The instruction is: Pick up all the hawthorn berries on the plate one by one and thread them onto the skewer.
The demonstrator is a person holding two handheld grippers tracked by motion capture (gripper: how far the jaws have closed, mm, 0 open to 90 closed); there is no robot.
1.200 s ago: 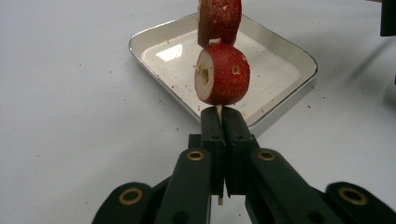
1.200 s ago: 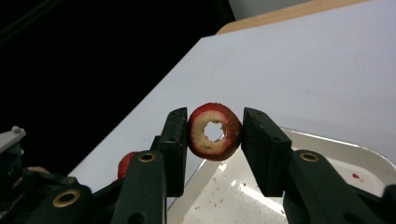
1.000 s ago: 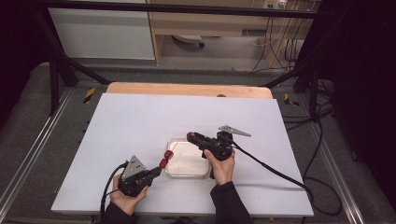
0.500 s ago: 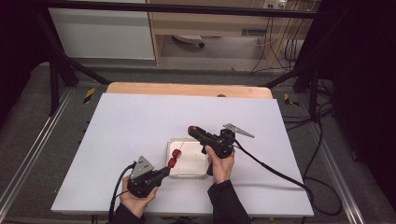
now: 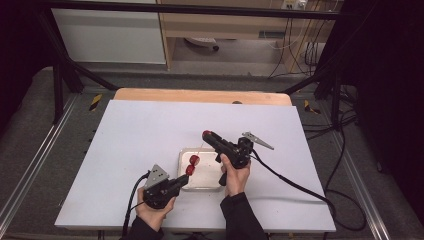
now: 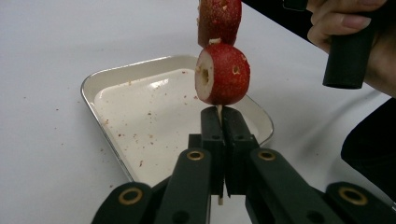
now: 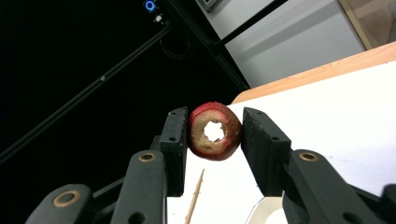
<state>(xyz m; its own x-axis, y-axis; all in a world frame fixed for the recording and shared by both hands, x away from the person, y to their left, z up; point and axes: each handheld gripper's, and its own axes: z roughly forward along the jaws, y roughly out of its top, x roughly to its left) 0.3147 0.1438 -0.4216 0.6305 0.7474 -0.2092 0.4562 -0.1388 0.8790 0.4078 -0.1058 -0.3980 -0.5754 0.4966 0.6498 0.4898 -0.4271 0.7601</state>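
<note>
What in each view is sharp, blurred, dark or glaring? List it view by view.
High view: even light on the white table, surroundings dark, soft detail. Left gripper view: the cored red fruit on the skewer is sharp, glare patches on the metal tray, the near jaws slightly soft. Right gripper view: black background at left, the fruit ring sharp, the table bright.

White table, wooden strip along its far edge. Near centre: pale shallow tray. Left gripper at near left, hand-held, jaws closed on the near end of a thin skewer slanting up and far-right over the tray, two red fruit pieces threaded on it. Right gripper right of the tray, red fruit piece between its jaws beside the skewer's tip.
</note>
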